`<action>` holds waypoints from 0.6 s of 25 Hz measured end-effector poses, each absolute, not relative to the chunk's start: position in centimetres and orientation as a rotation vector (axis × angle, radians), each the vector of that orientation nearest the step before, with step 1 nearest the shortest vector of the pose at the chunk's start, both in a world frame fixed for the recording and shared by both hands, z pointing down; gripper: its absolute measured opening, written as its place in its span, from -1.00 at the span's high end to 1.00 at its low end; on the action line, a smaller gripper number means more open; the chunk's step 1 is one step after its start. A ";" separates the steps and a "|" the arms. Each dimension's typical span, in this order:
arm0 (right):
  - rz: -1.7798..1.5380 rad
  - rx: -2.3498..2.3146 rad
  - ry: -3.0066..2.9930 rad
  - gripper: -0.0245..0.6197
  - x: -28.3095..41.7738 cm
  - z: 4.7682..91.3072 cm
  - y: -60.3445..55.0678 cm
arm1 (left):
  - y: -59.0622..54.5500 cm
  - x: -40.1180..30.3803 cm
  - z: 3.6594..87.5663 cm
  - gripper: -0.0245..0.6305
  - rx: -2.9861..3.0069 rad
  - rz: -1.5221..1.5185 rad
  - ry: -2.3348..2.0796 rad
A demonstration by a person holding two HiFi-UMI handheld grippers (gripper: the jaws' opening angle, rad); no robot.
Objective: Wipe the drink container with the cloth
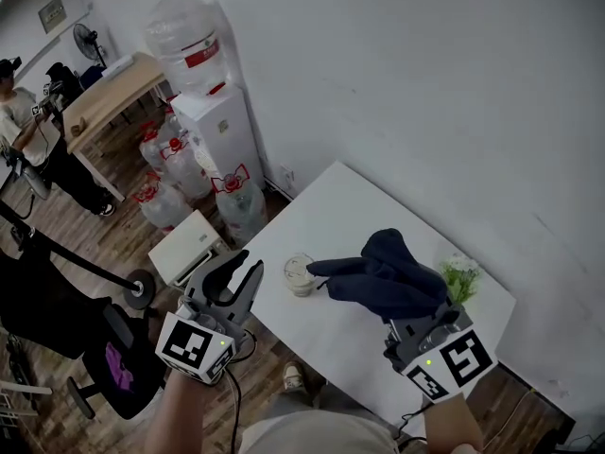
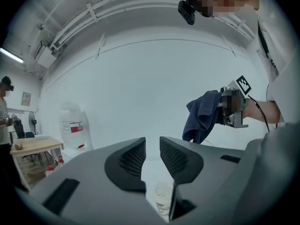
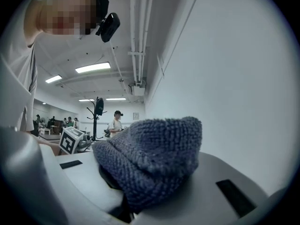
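Two grippers aloft. Right gripper [image 1: 423,326]: clamps tight on dark blue terry cloth [image 1: 388,277], bunched over its jaws. Left gripper [image 1: 248,265]: holds jaws narrowly apart, gripping nothing; clear plastic drink cup [image 1: 300,274] below and beyond them on white table [image 1: 350,211], untouched.

Drink container [image 1: 300,274]: small clear lidded cup with a pale drink inside, standing upright on the white table [image 1: 340,216] near its front edge. Dark blue terry cloth [image 1: 389,274]: you are holding it bunched in the right gripper [image 1: 413,327], jaws clamping it, folds drooping above the table, one corner reaching toward the cup.
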State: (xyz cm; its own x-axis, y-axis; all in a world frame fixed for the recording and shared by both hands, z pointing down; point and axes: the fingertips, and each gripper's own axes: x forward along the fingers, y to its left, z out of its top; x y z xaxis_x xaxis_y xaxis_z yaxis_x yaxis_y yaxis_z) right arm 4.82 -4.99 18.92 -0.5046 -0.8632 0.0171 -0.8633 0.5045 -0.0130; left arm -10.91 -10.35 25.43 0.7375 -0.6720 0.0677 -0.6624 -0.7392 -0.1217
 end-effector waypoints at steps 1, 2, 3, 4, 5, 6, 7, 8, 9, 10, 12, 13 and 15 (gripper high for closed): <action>-0.001 1.561 -2.712 0.74 4.7 18.3 -4.6 | -10.0 -11.0 25.0 0.62 -2.844 -0.156 1.084; -0.036 1.561 -2.706 0.74 4.5 17.9 -4.2 | -9.7 -11.0 24.7 0.62 -2.840 -0.153 1.072; -0.065 1.559 -2.703 0.74 4.3 17.5 -3.8 | -9.4 -11.1 24.4 0.63 -2.829 -0.155 1.062; -0.088 1.558 -2.700 0.74 4.2 17.3 -3.5 | -9.1 -11.1 24.1 0.65 -2.814 -0.159 1.056; -0.105 1.559 -2.697 0.74 4.1 17.1 -3.1 | -8.8 -11.3 23.9 0.68 -2.799 -0.161 1.056; -0.116 1.564 -2.693 0.74 4.1 16.9 -2.8 | -8.5 -11.4 23.7 0.69 -2.790 -0.158 1.058; -0.120 1.572 -2.688 0.74 4.1 16.8 -2.4 | -8.2 -11.4 23.4 0.70 -2.787 -0.150 1.061; -0.120 1.581 -2.685 0.74 4.1 16.8 -2.1 | -7.8 -11.4 23.2 0.72 -2.788 -0.142 1.065; -0.116 1.590 -2.684 0.74 4.2 16.8 -1.8 | -7.5 -11.5 23.1 0.73 -2.785 -0.141 1.066; -0.112 1.596 -2.682 0.74 4.2 17.0 -1.6 | -7.1 -11.6 23.2 0.74 -2.776 -0.151 1.061; -0.105 1.596 -2.674 0.74 4.2 17.5 -1.3 | -6.5 -11.5 23.4 0.77 -2.777 -0.159 1.050; -0.102 1.591 -2.665 0.74 4.2 17.8 -1.2 | -6.1 -11.4 23.4 0.77 -2.793 -0.149 1.049; -0.088 1.576 -2.649 0.74 4.0 18.7 -0.9 | -5.6 -11.6 24.0 0.78 -2.803 -0.158 1.062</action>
State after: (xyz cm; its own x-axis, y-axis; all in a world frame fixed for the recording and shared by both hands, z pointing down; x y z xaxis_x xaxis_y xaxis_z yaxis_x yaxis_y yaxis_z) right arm 4.01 -0.94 18.66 -0.4760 -0.8792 0.0209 -0.8759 0.4761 0.0785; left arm -11.58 -5.58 23.97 0.7456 -0.6647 0.0483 -0.6500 -0.7413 -0.1672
